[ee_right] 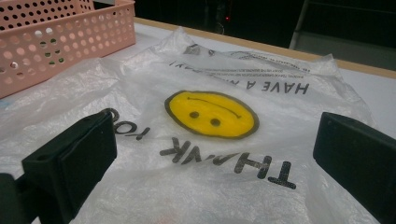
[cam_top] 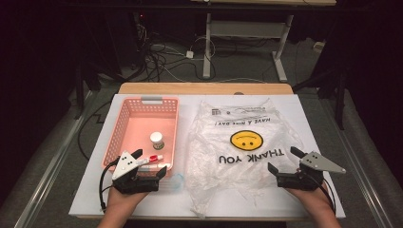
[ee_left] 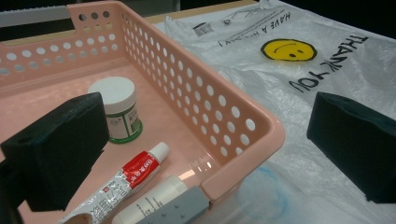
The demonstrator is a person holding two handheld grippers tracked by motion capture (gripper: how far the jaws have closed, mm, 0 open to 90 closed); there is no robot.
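Plastic bag (cam_top: pixel 240 147) lies flat and crumpled on the white table (cam_top: pixel 313 118), just right of the pink basket (cam_top: pixel 122 124). It looks thin, light, slippery and floppy, so pinch one layer at a near wrinkle or edge. Your left gripper (cam_top: pixel 153 165) sits at the basket's near corner, jaws wide apart and empty. Your right gripper (cam_top: pixel 284 159) is over the bag's right edge, also spread and empty. Open table lies to the right; the basket wall blocks the left.
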